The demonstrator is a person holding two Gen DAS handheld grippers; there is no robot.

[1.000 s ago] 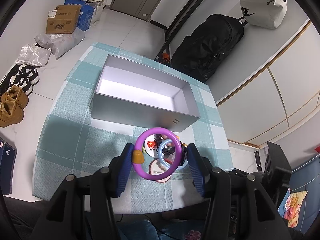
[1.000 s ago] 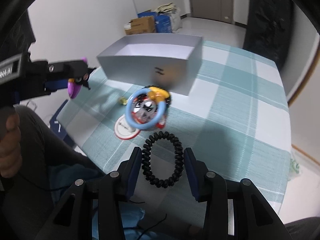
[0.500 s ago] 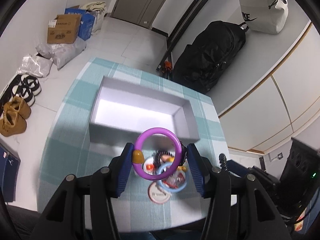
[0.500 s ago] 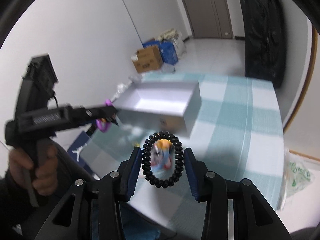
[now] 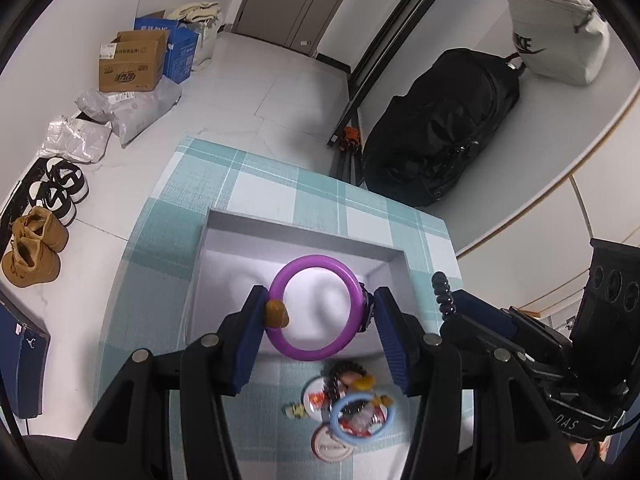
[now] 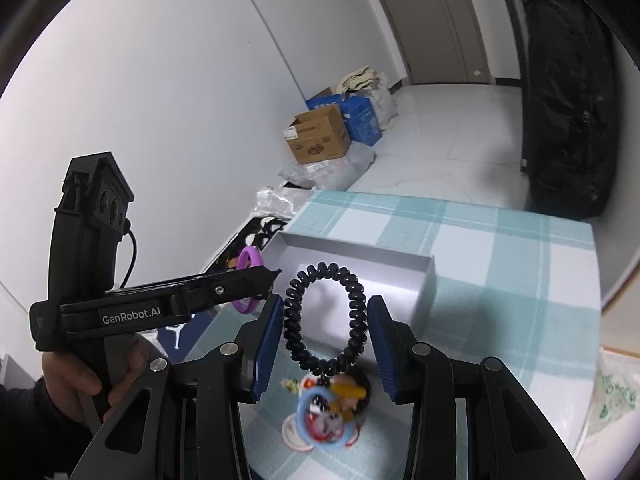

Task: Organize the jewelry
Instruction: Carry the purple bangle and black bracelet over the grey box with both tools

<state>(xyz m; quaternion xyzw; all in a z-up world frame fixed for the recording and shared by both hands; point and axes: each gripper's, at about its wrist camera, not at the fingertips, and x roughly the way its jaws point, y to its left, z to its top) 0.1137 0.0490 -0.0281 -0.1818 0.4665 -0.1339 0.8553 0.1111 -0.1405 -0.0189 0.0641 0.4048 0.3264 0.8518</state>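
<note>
Black handheld left gripper lettered "GenRobot.AI" in white, thin black cable trailing behind. Ribbed blue pads inside black fingers, silver screws at joints. Bare-skinned left hand, dark sleeve at wrist.

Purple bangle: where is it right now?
In the left wrist view the purple bangle is clamped in the left claw, held above the open grey box, with the loose jewelry pile on the tablecloth below it.
</note>
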